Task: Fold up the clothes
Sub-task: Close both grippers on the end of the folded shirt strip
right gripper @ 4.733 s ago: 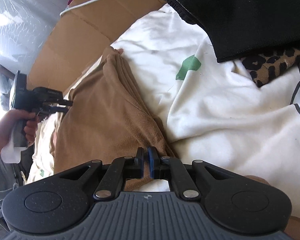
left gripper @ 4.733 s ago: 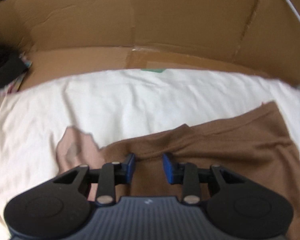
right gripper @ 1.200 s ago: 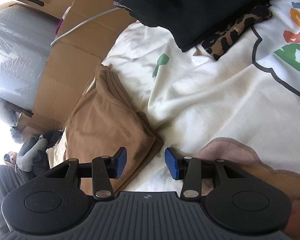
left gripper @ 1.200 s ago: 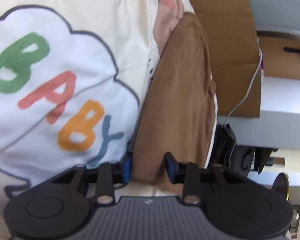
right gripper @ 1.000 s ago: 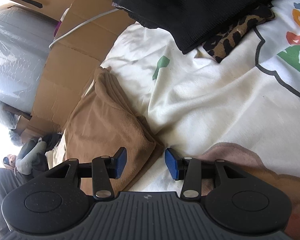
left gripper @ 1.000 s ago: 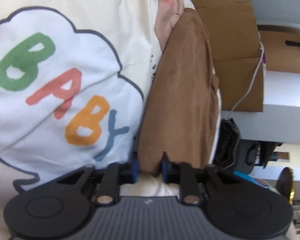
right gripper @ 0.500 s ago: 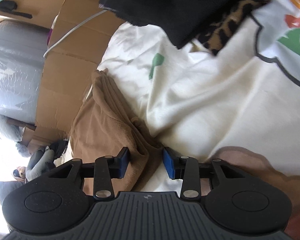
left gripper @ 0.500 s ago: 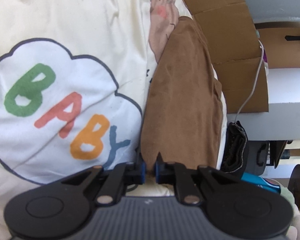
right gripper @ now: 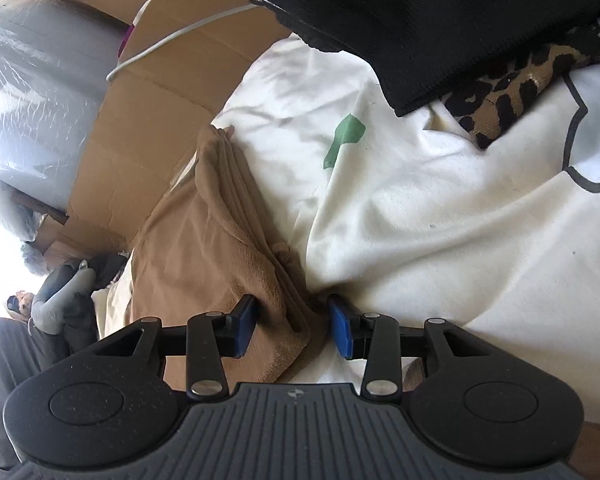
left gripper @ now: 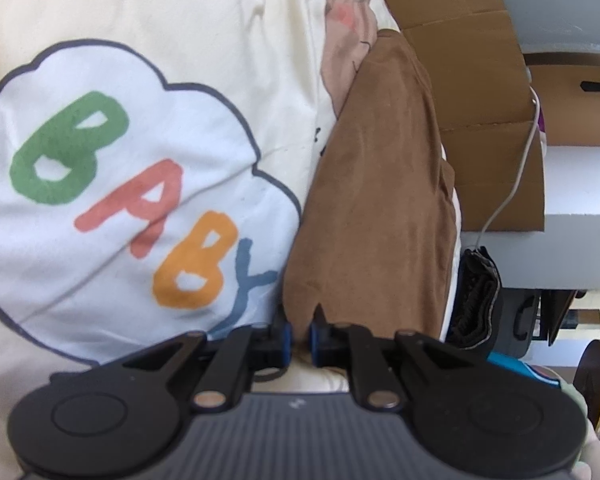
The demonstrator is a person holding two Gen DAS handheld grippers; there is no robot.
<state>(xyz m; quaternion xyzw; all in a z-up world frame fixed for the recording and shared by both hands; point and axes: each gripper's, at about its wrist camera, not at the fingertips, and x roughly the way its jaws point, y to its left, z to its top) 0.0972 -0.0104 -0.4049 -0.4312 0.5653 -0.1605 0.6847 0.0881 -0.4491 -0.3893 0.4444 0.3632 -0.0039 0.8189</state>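
Left wrist view
- print: sheet (left gripper: 220,32) carries a white cloud with "BABY", letters green, red, orange, blue
- left gripper (left gripper: 299,334): blue pads almost together, clamped on the near corner of the brown cloth (left gripper: 380,208)
- cloth: folded strip running from 6 toward 12, along the sheet's 3 o'clock edge
- cardboard (left gripper: 480,80): at 2 o'clock, white cable (left gripper: 516,184) across it

Right wrist view
- print: only a green patch and the cloud's dark outline readable on sheet (right gripper: 440,208)
- right gripper (right gripper: 293,330): fingers wide apart, straddling the near edge of the brown cloth (right gripper: 204,248); left pad on the fabric, right pad beside the fold at the sheet
- black garment (right gripper: 440,12): at 1 o'clock, over leopard fabric (right gripper: 512,84)
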